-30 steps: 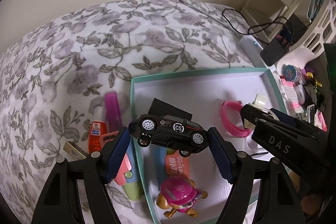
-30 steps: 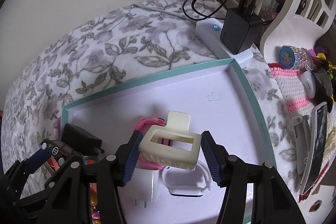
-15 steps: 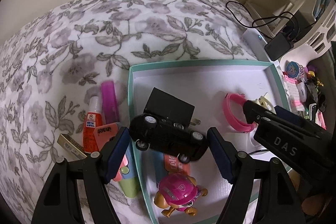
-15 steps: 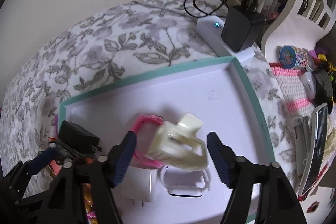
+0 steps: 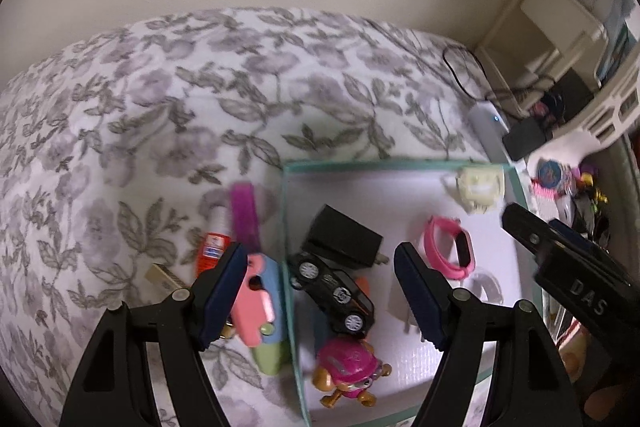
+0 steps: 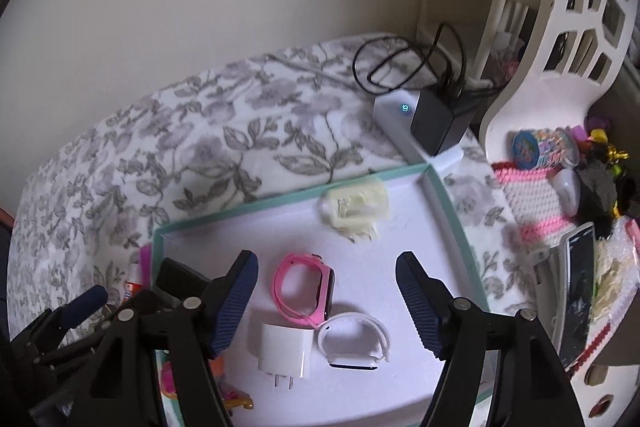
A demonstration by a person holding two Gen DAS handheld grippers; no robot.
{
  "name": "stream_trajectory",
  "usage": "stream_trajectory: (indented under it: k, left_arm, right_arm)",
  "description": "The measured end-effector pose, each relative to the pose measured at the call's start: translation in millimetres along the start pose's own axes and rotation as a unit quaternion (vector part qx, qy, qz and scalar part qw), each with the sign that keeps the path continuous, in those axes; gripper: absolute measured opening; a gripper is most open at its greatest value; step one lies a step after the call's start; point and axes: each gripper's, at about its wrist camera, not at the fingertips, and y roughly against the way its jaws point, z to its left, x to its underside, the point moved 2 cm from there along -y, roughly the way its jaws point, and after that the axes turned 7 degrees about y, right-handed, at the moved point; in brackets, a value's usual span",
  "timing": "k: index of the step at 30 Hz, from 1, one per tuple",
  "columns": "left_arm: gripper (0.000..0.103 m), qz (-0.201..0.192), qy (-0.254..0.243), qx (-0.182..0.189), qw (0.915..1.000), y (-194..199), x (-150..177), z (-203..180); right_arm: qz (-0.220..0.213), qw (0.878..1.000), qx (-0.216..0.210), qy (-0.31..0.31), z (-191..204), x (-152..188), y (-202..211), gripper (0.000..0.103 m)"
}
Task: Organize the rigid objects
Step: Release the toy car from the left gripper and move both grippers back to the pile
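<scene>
Your black toy car with white wheels (image 5: 332, 287) lies inside the shallow white tray with the teal rim (image 5: 285, 227), against its left wall, between the black wall charger (image 5: 342, 239) and the pink-helmeted puppy figure (image 5: 348, 367). The cream plastic hair claw (image 6: 356, 207) sits in the tray's far right corner, near the pink wristband (image 6: 304, 291), white charger cube (image 6: 286, 347) and white watch (image 6: 356, 341).

Your left gripper (image 5: 320, 295) and right gripper (image 6: 326, 303) both hang spread wide, holding nothing.

By the look of it, both placements are complete. Next, swing your left gripper over the items outside the tray, the pink-and-blue eraser stack (image 5: 260, 303) or purple stick (image 5: 244, 215), and close on one.
</scene>
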Motion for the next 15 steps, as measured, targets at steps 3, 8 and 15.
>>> stream_trajectory:
  k: [3,8,15]
  left_arm:
    - [0.077,-0.013,0.014,-0.003,0.9998,7,-5,9]
    - [0.079,-0.023,0.033,-0.001,0.9992,14,-9,22]
    - [0.087,-0.043,0.071,-0.008,0.9965,25,-11,48]
  right_arm:
    - [-0.012,1.000,0.002,0.005,3,-2,9,0.075]
    - [-0.015,1.000,0.009,0.023,13,-1,12,0.076]
    - [-0.006,0.999,0.011,0.049,30,8,6,0.077]
